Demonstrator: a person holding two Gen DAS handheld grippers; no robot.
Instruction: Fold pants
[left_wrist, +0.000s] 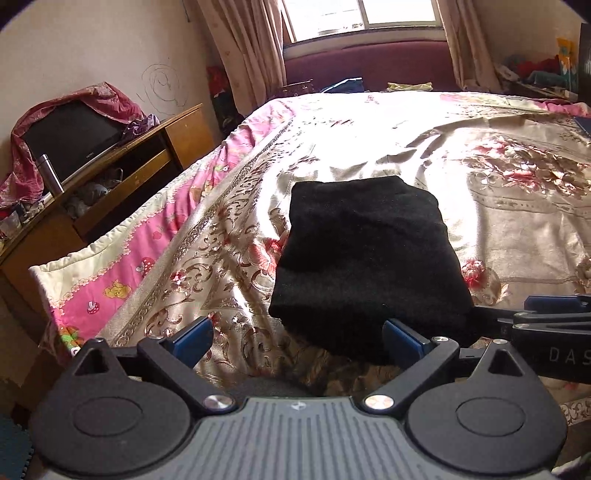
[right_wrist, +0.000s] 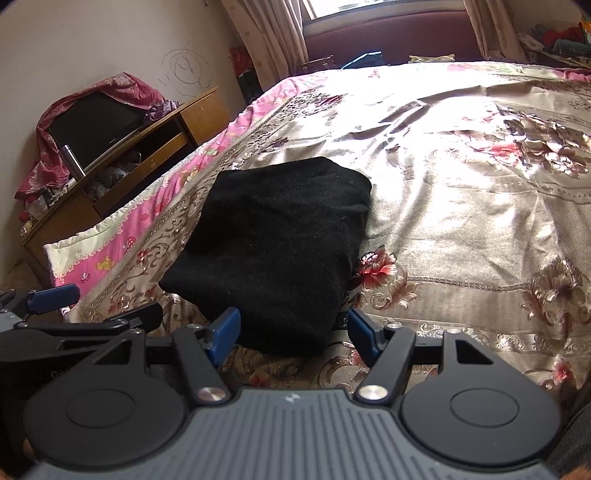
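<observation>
The black pants (left_wrist: 365, 254) lie folded into a compact rectangle on the floral bedspread (left_wrist: 498, 229). They also show in the right wrist view (right_wrist: 273, 251). My left gripper (left_wrist: 299, 336) is open, its blue-padded fingers just in front of the near left edge of the pants, holding nothing. My right gripper (right_wrist: 291, 328) is open, its fingers on either side of the near edge of the pants without closing on them. The right gripper also shows at the right edge of the left wrist view (left_wrist: 546, 317), and the left gripper at the left edge of the right wrist view (right_wrist: 51, 306).
A wooden cabinet (left_wrist: 122, 177) with a covered TV (left_wrist: 70, 136) and a metal flask (left_wrist: 50, 173) stands left of the bed. A pink quilt edge (left_wrist: 122, 269) hangs on the bed's left side. A window with curtains (left_wrist: 362, 18) is at the far end.
</observation>
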